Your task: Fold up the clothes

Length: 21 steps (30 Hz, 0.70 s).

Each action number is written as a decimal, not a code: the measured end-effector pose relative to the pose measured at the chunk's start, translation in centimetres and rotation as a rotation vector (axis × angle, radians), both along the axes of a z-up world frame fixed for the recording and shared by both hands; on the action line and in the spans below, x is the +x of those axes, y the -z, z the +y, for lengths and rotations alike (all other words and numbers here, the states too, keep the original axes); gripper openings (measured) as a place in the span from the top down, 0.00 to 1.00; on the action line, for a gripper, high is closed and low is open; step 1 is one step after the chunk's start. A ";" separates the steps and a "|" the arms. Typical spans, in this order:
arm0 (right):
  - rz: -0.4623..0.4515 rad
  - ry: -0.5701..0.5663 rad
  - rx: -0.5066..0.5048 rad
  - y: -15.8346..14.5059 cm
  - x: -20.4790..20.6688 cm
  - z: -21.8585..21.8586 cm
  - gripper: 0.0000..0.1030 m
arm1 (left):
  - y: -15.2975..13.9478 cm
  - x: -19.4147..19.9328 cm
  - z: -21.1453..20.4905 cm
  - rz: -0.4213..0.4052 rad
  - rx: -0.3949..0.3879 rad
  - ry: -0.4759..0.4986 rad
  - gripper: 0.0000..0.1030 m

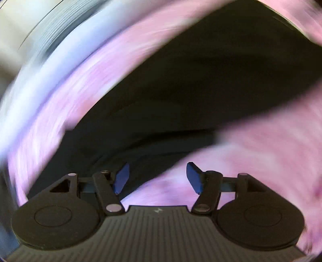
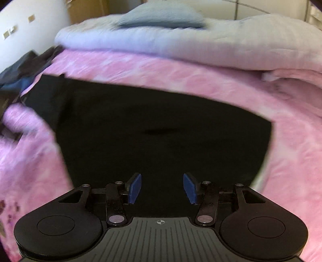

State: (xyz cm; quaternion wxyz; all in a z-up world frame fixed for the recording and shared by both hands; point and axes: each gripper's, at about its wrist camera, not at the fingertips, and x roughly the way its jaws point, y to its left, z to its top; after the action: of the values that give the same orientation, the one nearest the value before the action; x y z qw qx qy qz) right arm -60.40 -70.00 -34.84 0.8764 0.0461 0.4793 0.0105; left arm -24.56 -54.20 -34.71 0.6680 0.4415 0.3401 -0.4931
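Although both wrist views were smeared by motion, the left claw (image 1: 157,177) was plainly parted, its blue pads (image 1: 121,178) standing apart with nothing between them. Beneath and just beyond it lay the edge of the black garment (image 1: 181,96), with pink bedspread (image 1: 271,151) showing through the gap between the jaws. The right claw (image 2: 162,188) was likewise spread, its blue pads (image 2: 135,188) clear of any cloth, and it hung directly over the near part of the black garment (image 2: 151,125).

The garment lay flat on the bed as a roughly rectangular dark panel, with straight edges on its far and right sides. This layout suggested that a fold had been laid down and the cloth let go, since neither claw gripped it. A flat, released panel is the condition needed before a further fold or a smoothing pass.

To the left of the garment, at the bed's edge, a heap of dark clothes (image 2: 24,66) waited, probably the unfolded stock kept within reach. Beyond the pink bedspread (image 2: 201,80) lay a pale quilt (image 2: 201,44), pushed back, which left a clear working surface. On top of it sat a blue-grey folded item (image 2: 161,18); whether it was finished laundry or a cushion could not be told. A light wall stood behind.
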 end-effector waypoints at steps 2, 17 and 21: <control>0.031 0.014 -0.007 0.8 0.8 3.6 0.51 | 0.4 5.1 0.2 0.170 -0.095 -0.169 0.42; 0.245 -0.007 -0.374 5.0 5.6 15.6 0.50 | -1.6 16.3 2.4 0.573 -0.173 -0.070 1.00; 0.266 -0.064 -0.442 5.5 5.6 16.1 0.49 | -6.6 19.0 7.9 0.407 -0.090 0.060 1.00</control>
State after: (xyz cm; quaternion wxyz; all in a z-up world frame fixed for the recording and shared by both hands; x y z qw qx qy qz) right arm -54.84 -53.86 -40.35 0.7936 -0.1607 0.5823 -0.0729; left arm -5.58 -46.27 -28.09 0.5897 0.3125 0.4321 -0.6066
